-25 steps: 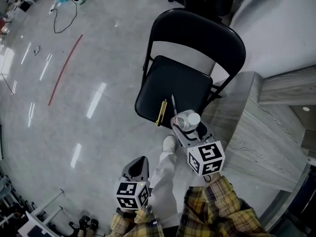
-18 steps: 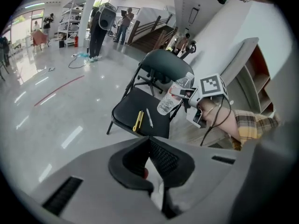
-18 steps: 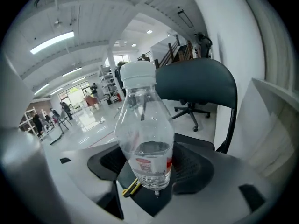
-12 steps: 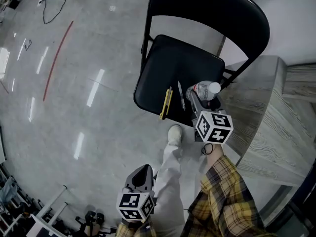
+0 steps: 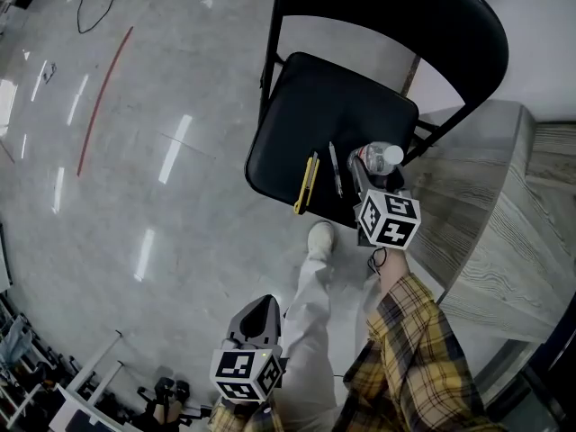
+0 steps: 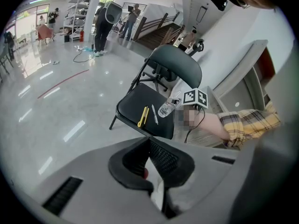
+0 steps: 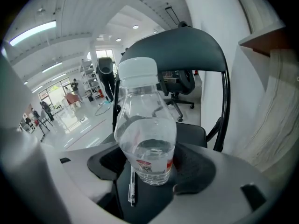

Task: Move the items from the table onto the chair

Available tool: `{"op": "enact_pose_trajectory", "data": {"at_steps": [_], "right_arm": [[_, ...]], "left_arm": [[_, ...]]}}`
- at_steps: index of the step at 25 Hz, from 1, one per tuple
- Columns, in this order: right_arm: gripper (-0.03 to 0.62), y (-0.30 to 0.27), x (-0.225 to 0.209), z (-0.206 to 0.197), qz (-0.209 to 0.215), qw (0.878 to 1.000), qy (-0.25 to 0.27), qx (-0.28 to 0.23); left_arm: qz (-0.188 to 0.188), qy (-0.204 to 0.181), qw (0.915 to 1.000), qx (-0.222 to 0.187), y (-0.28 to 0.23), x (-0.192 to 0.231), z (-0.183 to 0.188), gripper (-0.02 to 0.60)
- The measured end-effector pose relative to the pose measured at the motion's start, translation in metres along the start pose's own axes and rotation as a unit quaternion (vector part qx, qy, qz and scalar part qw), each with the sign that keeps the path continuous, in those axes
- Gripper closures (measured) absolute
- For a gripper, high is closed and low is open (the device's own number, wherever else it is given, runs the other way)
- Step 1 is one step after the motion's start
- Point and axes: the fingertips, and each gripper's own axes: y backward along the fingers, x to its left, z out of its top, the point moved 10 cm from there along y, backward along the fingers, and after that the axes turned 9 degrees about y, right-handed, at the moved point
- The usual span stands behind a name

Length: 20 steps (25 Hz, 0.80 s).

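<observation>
Chair (image 5: 315, 106) backrest top cut off at frame edge; over chair's seat edge, bottle (image 5: 378, 157) btm hidden behind right gripper (image 5: 366, 174).

One chair (image 5: 306, 115), one bottle (image 5: 376, 157), one pen (image 5: 334, 169), one yellow cutter (image 5: 307, 184).

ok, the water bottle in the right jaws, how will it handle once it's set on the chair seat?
The bottle is probably light: water fills only its lower part. The thin clear plastic would likely dent under a hard squeeze. Tall, narrow and round, it may tip and then roll on the chair seat.
</observation>
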Motion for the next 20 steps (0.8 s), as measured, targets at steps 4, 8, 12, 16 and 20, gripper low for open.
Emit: {"op": "enact_pose_trajectory", "data": {"at_steps": [4, 8, 12, 16, 20], "right_arm": [[0.283, 0.002, 0.006, -0.005, 0.016, 1.000, 0.008, 0.023], [0.281, 0.004, 0.009, -0.004, 0.010, 0.999, 0.011, 0.031], [0.281, 0.005, 0.009, -0.003, 0.001, 0.999, -0.002, 0.040], [0.279, 0.010, 0.012, -0.007, 0.009, 0.999, -0.018, 0.043], [0.278, 0.020, 0.018, -0.013, 0.017, 0.998, -0.040, 0.048]], "left_arm": [[-0.004, 0.000, 1.0000, -0.002, -0.004, -0.005, 0.007, 0.577], [-0.009, -0.005, 0.9999, -0.003, -0.007, -0.012, 0.012, 0.577], [-0.012, -0.012, 0.9999, -0.002, -0.009, -0.018, 0.013, 0.577], [-0.013, -0.017, 0.9998, -0.001, -0.009, -0.022, 0.011, 0.577], [-0.016, -0.022, 0.9996, -0.005, -0.008, -0.026, 0.012, 0.577]]}}
